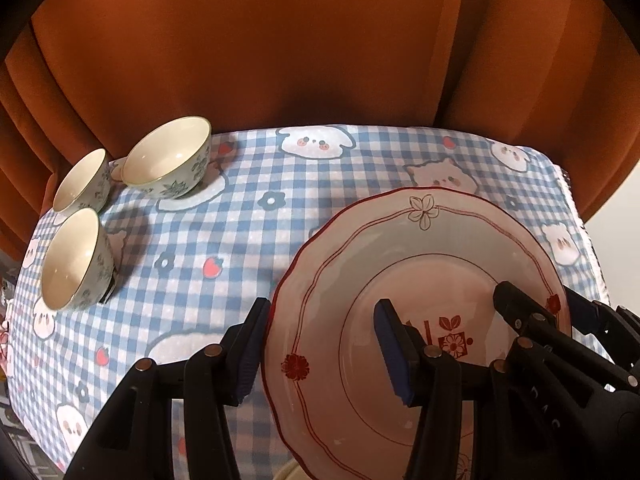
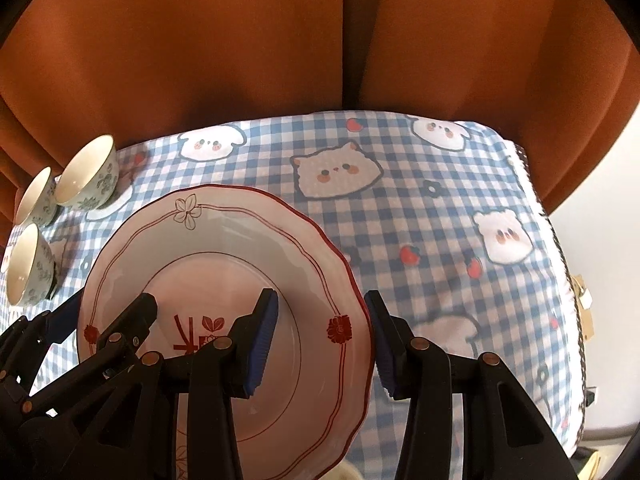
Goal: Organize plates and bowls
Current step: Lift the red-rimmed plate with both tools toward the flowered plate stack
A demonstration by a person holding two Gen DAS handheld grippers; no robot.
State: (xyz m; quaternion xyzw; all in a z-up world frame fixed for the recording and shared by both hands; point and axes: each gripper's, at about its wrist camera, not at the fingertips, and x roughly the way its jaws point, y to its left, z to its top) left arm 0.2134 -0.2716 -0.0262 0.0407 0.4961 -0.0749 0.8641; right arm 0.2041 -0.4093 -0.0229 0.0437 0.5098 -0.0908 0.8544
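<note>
**Plate Held at Both Rims Above Checked Counter**

An orange curtain [image 1: 256, 40] is hanging behind the work area, beyond both tools. The counter [image 1: 280, 168], covered in a blue-and-white checked cloth printed with animal faces, is lying below and ahead of them.

A white plate [image 1: 420, 280] with a red scalloped edge and red floral marks is sitting between the two tools, and appears raised clear of the cloth and tilted. The left hand-held gripper [image 1: 320, 344] is pinching the plate's left rim, one pad outside the edge and one over the plate's face. The right hand-held gripper [image 2: 324, 344] is pinching the opposite rim in the same manner, one pad on the face, one outside the red edge. In the left view, the right tool's finger is reaching over the plate's far side.

Three cream bowls [image 1: 168, 160] with green leaf patterns are standing grouped on the counter, ahead and well to the left of the left tool, close together.
</note>
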